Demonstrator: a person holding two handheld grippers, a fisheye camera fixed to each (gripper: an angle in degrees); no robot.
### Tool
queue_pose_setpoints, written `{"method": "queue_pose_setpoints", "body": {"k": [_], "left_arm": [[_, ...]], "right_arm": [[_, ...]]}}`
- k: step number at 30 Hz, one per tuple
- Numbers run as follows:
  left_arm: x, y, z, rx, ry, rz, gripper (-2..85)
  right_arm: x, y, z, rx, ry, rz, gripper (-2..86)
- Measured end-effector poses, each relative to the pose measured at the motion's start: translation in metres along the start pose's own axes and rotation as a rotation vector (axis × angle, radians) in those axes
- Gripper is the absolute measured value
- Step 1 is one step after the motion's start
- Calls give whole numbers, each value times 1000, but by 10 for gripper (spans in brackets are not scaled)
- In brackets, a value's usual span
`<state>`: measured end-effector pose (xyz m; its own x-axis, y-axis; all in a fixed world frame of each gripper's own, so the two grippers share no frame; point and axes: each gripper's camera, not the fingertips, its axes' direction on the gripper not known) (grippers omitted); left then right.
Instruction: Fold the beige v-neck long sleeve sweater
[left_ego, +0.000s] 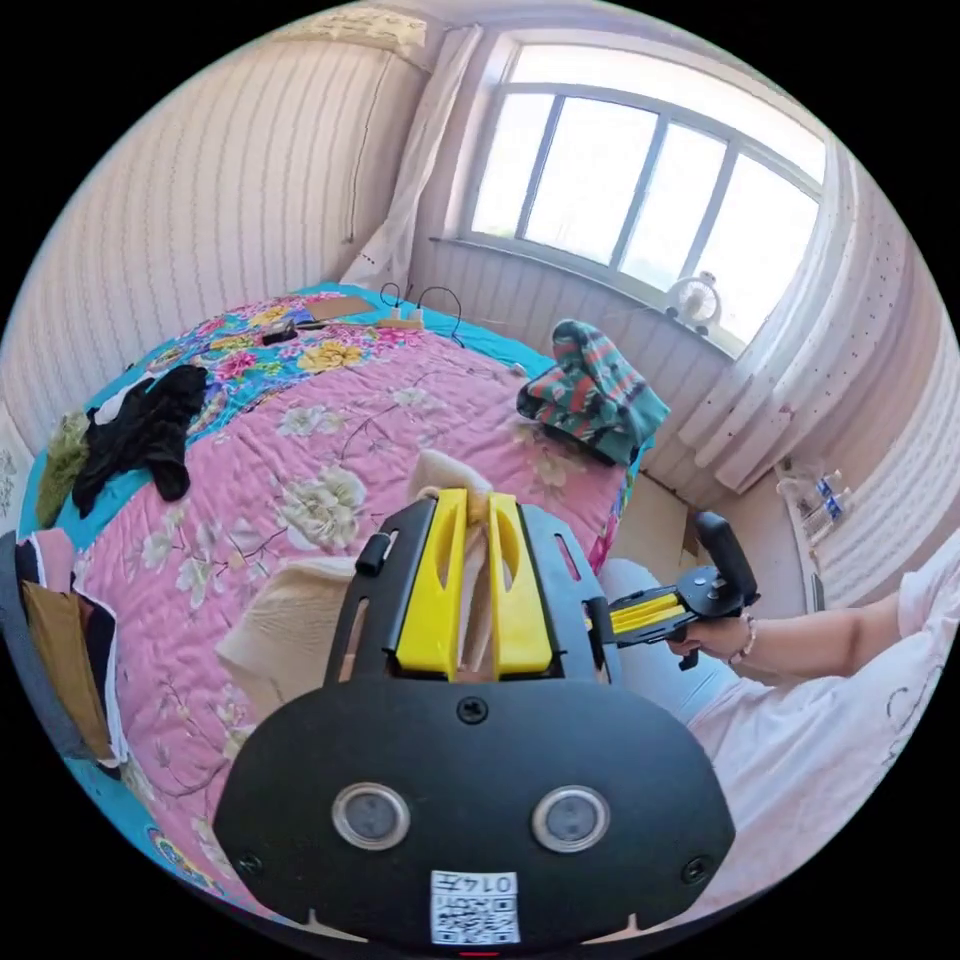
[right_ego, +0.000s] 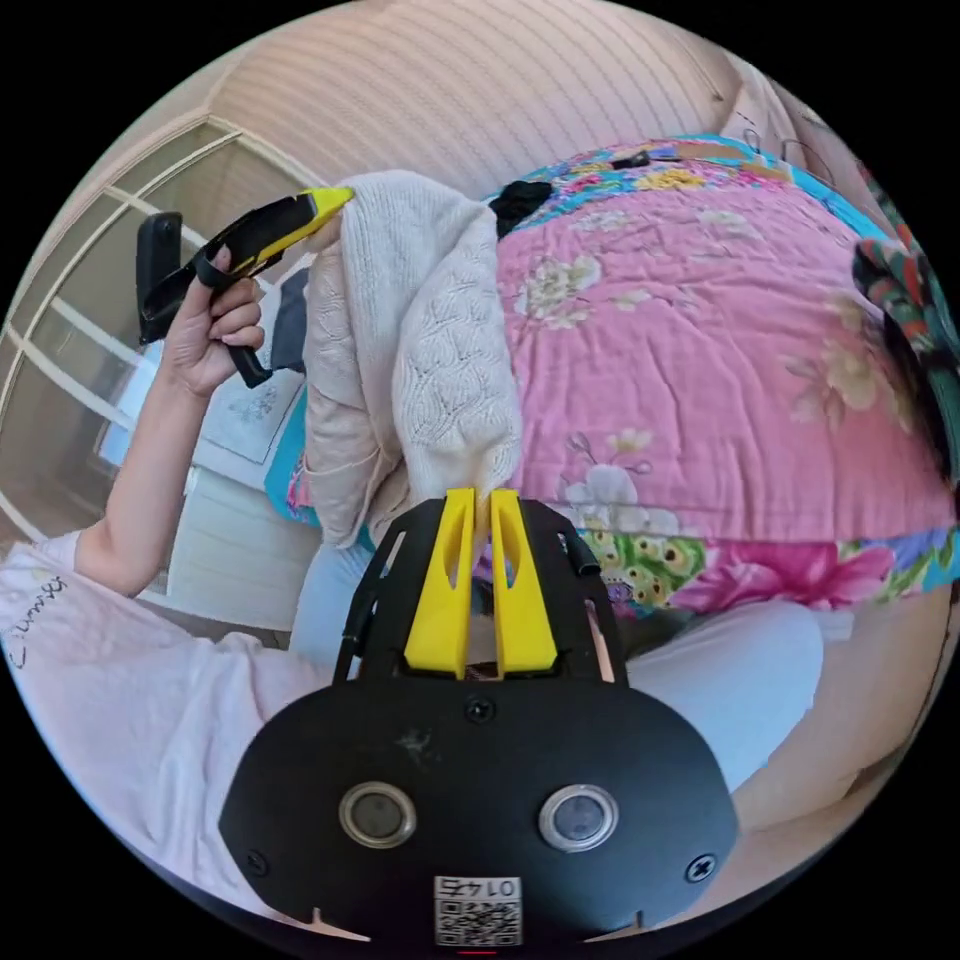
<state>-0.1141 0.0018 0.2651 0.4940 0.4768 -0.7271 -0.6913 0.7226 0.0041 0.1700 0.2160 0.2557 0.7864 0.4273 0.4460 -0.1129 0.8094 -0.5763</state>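
So I've got the beige sweater (right_ego: 410, 340) lifted off the pink quilt (right_ego: 700, 380), hanging bunched between my 2 grippers. Left gripper (right_ego: 335, 200) is clamped on 1 edge up high, right gripper (right_ego: 478, 500) has its jaws pinched on the lower edge. I'd spread both apart, level them, then lay it flat before folding.
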Motion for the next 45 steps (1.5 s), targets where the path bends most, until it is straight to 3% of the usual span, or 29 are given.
{"method": "queue_pose_setpoints", "body": {"k": [3, 8, 12, 16, 20, 23, 25, 29, 32, 42, 45], "left_arm": [[1, 16, 3, 24, 78, -59, 48], [-5, 98, -46, 69, -9, -169, 57], [-28, 195, -44, -91, -119, -464, 68], [-37, 248, -29, -97, -32, -716, 97], [-26, 239, -13, -93, -107, -671, 105], [-31, 234, 12, -149, -7, -713, 103], [-26, 230, 19, -171, -32, -696, 90], [-17, 231, 6, -147, -42, -663, 42], [-8, 235, -23, -69, -51, -658, 9], [30, 217, -205, 429, -258, -508, -7], [37, 204, -253, 491, -332, -445, -9]], "right_arm": [[27, 18, -20, 38, 61, 54, 7], [37, 19, -40, 39, 97, -36, 44], [16, -14, -34, 28, 145, -234, 91], [-12, -67, -25, 84, 287, -389, 141], [-16, -113, -8, 40, 390, -403, 156], [-3, -139, 13, -20, 533, -353, 160], [18, -150, 23, -81, 591, -248, 147], [42, -154, 17, -211, 441, -161, 82], [50, -145, -24, -102, 320, -108, 40], [-5, -71, -205, 267, 96, -387, 7], [-27, -45, -252, 373, 61, -469, 5]]}}
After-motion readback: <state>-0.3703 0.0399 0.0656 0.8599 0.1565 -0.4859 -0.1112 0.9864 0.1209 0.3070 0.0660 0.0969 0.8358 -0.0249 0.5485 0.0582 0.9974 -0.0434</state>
